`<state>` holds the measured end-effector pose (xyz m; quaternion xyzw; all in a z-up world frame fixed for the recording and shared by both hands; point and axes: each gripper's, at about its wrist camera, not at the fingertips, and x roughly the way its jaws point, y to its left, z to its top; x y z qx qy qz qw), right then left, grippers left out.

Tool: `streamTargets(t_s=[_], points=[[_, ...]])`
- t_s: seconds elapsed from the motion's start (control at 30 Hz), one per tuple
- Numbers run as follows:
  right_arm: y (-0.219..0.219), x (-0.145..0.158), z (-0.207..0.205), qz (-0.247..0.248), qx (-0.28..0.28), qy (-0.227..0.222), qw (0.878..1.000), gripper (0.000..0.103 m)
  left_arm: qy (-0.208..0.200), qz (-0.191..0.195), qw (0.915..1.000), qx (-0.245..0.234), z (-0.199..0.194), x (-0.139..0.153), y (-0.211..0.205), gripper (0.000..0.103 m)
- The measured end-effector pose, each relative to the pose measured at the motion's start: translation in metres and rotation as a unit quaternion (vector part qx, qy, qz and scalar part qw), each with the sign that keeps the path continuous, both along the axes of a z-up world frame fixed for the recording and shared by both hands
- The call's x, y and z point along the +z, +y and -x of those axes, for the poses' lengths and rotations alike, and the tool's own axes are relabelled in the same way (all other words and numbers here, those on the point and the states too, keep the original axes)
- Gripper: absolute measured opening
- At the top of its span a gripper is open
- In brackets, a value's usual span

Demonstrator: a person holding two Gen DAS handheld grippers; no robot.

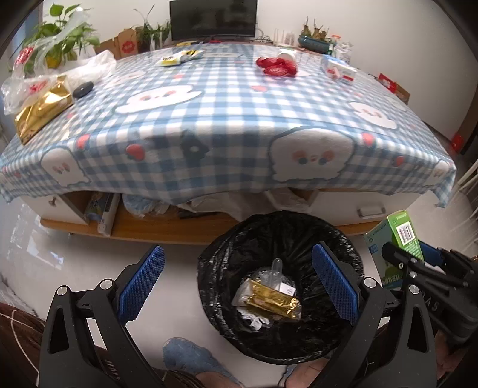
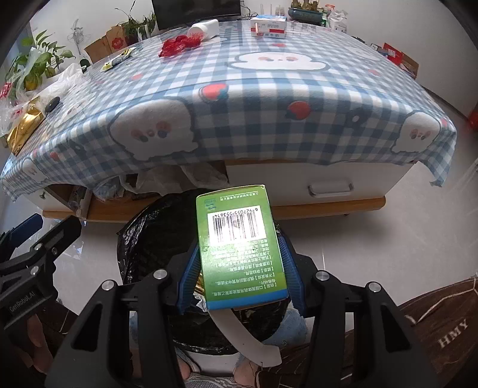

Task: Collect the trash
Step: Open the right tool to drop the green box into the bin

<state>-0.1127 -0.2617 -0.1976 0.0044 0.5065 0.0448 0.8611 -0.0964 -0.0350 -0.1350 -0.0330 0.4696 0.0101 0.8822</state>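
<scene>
A bin lined with a black bag [image 1: 227, 253] stands on the floor before the table. Inside it lie a gold wrapper [image 1: 273, 300] and clear plastic scraps. My left gripper [image 1: 239, 262] hangs over the bin, open wide, with nothing between its blue pads [image 1: 143, 279]. My right gripper [image 2: 240, 259] is shut on a green carton [image 2: 239, 238] with a barcode, held above the bin [image 2: 149, 238]; the same green carton [image 1: 401, 231] shows at the right edge of the left wrist view. On the table lie a red net [image 1: 276, 67], a white bottle [image 2: 204, 28], a snack packet [image 1: 179, 57] and a gold bag [image 1: 41, 110].
The table wears a blue checked cloth [image 1: 227, 119] that hangs over its front edge. Plastic bags [image 1: 86, 68] and plants [image 1: 56, 38] crowd the left end. A red and white box [image 2: 269, 28] and a monitor [image 1: 213, 19] stand at the back. A person's feet [image 1: 191, 358] are beside the bin.
</scene>
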Motion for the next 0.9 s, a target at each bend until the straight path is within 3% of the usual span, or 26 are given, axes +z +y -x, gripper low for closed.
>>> streamTargets(t_s=[0.4,0.9], points=[[0.051,-0.013,0.004,0.011,0.04,-0.008,0.999,0.049,0.037,0.007,0.9975,0.059,0.003,-0.014,0.044,0.097],[0.065,-0.009,0.005,0.007,0.052,-0.011,0.999,0.049,0.056,0.002,0.9962,0.067,0.001,-0.021,0.051,0.097]])
